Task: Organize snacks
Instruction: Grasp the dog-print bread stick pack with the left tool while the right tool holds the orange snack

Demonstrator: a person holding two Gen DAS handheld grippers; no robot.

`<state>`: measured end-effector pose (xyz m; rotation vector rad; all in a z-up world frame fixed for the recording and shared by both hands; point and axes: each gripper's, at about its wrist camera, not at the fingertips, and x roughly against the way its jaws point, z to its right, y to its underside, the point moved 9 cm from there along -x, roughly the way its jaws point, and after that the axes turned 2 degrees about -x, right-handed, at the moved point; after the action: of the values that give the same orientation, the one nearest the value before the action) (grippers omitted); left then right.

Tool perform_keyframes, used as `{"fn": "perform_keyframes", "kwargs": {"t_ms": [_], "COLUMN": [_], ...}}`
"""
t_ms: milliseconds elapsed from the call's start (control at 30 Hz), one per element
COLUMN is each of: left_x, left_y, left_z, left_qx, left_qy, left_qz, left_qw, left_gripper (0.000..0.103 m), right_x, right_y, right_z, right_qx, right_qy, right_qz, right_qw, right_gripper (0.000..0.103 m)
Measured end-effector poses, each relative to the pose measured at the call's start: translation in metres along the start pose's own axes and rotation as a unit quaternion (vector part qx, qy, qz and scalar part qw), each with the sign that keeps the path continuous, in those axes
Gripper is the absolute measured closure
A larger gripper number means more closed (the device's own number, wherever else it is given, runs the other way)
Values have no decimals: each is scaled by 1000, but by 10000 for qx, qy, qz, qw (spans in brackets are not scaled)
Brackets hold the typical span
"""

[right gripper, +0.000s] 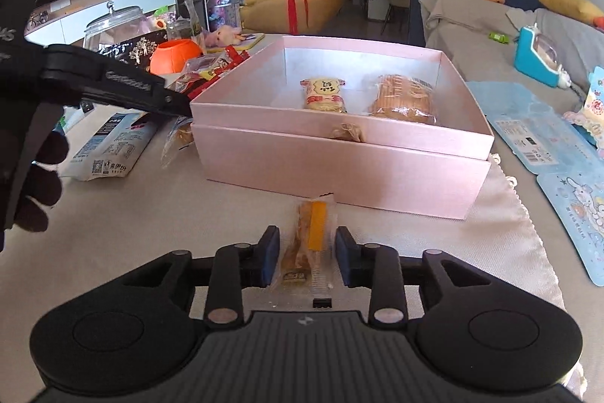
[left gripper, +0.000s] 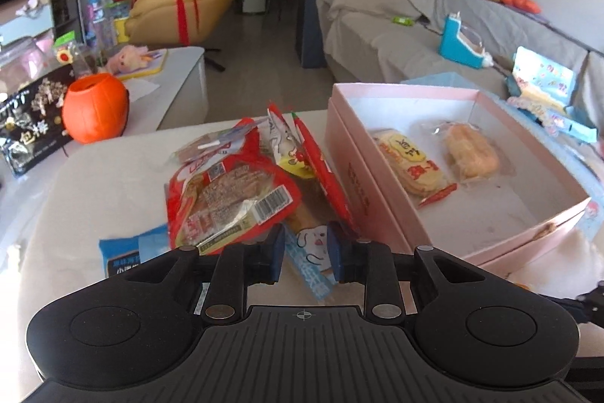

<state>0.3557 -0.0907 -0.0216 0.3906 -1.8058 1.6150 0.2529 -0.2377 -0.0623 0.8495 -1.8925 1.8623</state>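
A pink open box [left gripper: 377, 184] [right gripper: 339, 169] holds a yellow cracker packet [left gripper: 411, 165] [right gripper: 324, 95] and a wrapped bread [left gripper: 470, 153] [right gripper: 402, 99]. Left of it lies a pile of snacks topped by a red packet [left gripper: 226, 199]. My left gripper [left gripper: 305, 252] is shut on a dog-print snack packet [left gripper: 311, 244] at the pile's near edge. In the right wrist view its black frame [right gripper: 113, 82] reaches in beside the box's left corner. My right gripper [right gripper: 307, 259] stands open in front of the box. An orange-striped snack stick [right gripper: 311, 237] lies flat between its pads.
A blue-and-white packet [left gripper: 124, 252] [right gripper: 109, 146] lies left of the pile. An orange pumpkin pot [left gripper: 94, 106] and a black bag [left gripper: 30, 123] stand further left. Blue cartoon cards [right gripper: 540, 135] lie right of the box. A gloved hand [right gripper: 37, 184] is at the left edge.
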Motion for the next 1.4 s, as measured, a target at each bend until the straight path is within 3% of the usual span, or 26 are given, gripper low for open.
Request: {"fn": "perform_keyframes", "kwargs": {"t_ms": [167,267,467,700,800,1000,1400], "left_x": [-16,-19,11,48,38,-5,103], "left_y": [-4,0,30,62,52,31,118], "left_z": [1,-2,-27,-44,-37,-24,12], "left_qx": [-238,-272,-121,307,151,-229,-69], "left_qy": [-131,-17,408,842,620,285,728], "left_qz": [0,-109,-115,-231,-241,-359,-483], "left_qw": [9996,9996,9990,9957,9977,9987,9962], "left_gripper": [62,57,66,65,60,61,63], "right_x": [-1,-2,-2,-2,-4,-5,-5], "right_y": [-2,-2,-2,-2,-3,-3,-6], "right_z": [-3,-5,-3,-3,-3,-3,-1], "right_qx": [36,80,28,19,25,-18,-141], "right_qy": [-12,-6,29,100,116,115,-50], "right_qz": [-12,-26,-38,-39,-51,-70,-307], "right_qw": [10000,10000,10000,9999,9999,9999,9994], "right_gripper": [62,54,42,41,40,39,39]}}
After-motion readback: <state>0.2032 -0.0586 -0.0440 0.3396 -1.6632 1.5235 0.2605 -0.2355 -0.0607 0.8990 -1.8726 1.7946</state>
